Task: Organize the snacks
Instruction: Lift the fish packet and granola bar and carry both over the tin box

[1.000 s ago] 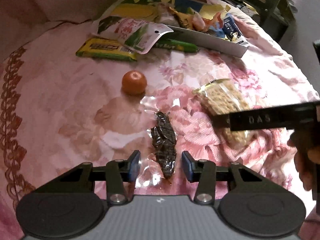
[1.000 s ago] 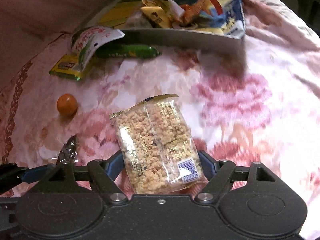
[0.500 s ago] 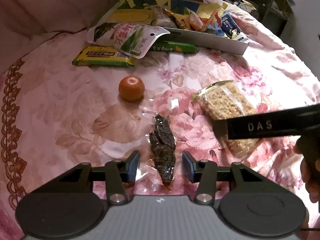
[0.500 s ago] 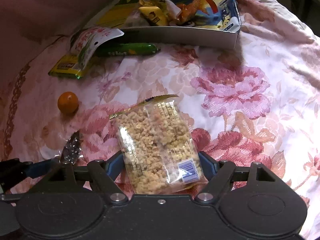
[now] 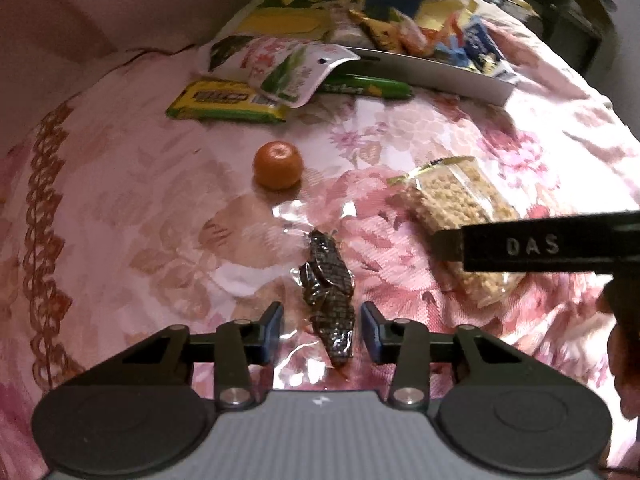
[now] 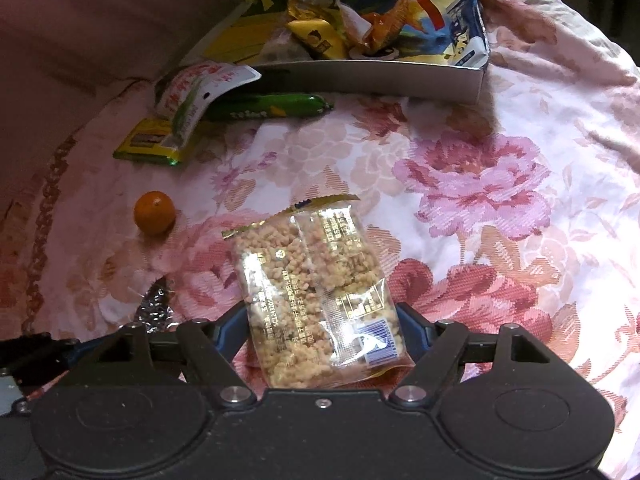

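R tongs (image 6: 320, 330) spread wide round puffed-grain pkt (image 6: 316, 292), floral cloth (image 6: 500, 184) under.

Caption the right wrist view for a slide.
Right gripper straddles a puffed-grain pack on the floral cloth, snack box beyond.

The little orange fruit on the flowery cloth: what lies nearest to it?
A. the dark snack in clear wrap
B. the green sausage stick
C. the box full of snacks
A: the orange sits just beyond the dark vacuum-packed snack between the left gripper's fingers.
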Motion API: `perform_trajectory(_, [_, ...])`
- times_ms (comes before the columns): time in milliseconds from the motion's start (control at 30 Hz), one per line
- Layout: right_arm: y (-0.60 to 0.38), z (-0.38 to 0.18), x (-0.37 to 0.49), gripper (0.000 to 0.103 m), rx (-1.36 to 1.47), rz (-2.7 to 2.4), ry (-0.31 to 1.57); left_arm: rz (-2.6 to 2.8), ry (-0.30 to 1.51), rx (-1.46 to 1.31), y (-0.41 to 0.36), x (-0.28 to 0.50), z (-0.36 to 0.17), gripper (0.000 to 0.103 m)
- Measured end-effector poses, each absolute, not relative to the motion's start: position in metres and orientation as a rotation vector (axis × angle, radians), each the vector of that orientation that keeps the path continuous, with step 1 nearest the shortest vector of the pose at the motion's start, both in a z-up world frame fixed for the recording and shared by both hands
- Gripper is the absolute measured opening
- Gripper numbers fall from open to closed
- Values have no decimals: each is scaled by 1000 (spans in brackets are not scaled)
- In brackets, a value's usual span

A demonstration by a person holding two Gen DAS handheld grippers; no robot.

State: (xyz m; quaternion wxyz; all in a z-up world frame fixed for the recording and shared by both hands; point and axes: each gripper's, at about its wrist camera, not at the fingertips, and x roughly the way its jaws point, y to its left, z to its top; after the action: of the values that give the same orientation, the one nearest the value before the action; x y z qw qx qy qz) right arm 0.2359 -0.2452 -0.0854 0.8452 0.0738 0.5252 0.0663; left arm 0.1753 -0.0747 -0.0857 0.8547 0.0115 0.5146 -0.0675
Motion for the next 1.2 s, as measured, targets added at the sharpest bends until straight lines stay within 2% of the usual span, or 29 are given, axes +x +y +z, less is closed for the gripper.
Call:
perform_trajectory(667, [-248,-67,229,77,199,129,1013,-43,990,-87,-68,171,-52,41])
perform_trajectory(1200, [-266,-7,238,77,130,-16,586,-67,719,-150,-77,233,16,41])
